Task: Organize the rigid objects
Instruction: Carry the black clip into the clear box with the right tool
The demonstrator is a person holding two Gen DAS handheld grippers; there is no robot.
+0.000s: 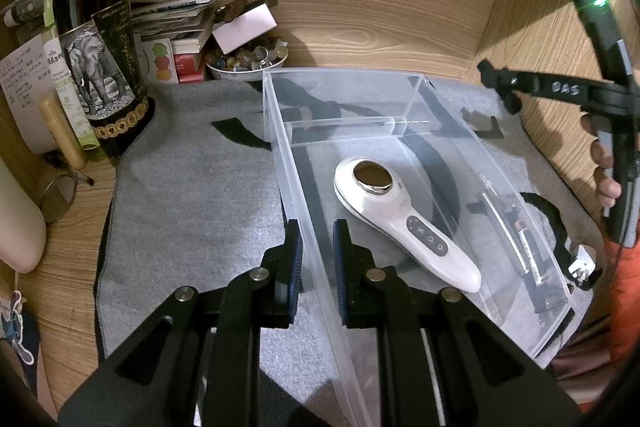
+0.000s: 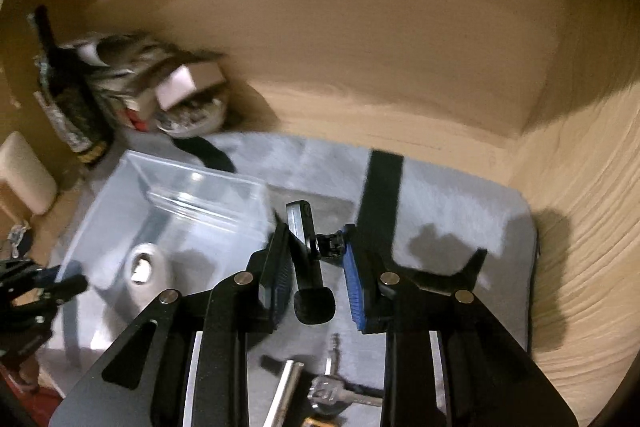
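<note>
Right wrist view: a black tool (image 2: 310,259) was held between the right hand-held gripper's (image 2: 316,275) part-closed pads, beside the clear bin (image 2: 192,203). The off-centre hold risked slippage. The left hand-held gripper (image 1: 316,267) straddled the bin wall.

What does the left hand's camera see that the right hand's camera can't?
Only the left wrist view shows the elephant-label wine bottle sharply, and the left gripper clamped on the clear box wall. Only the right wrist view shows the right gripper holding a black tool, with metal bits on the mat below. Both show the clear box and the white handheld device inside it.
</note>
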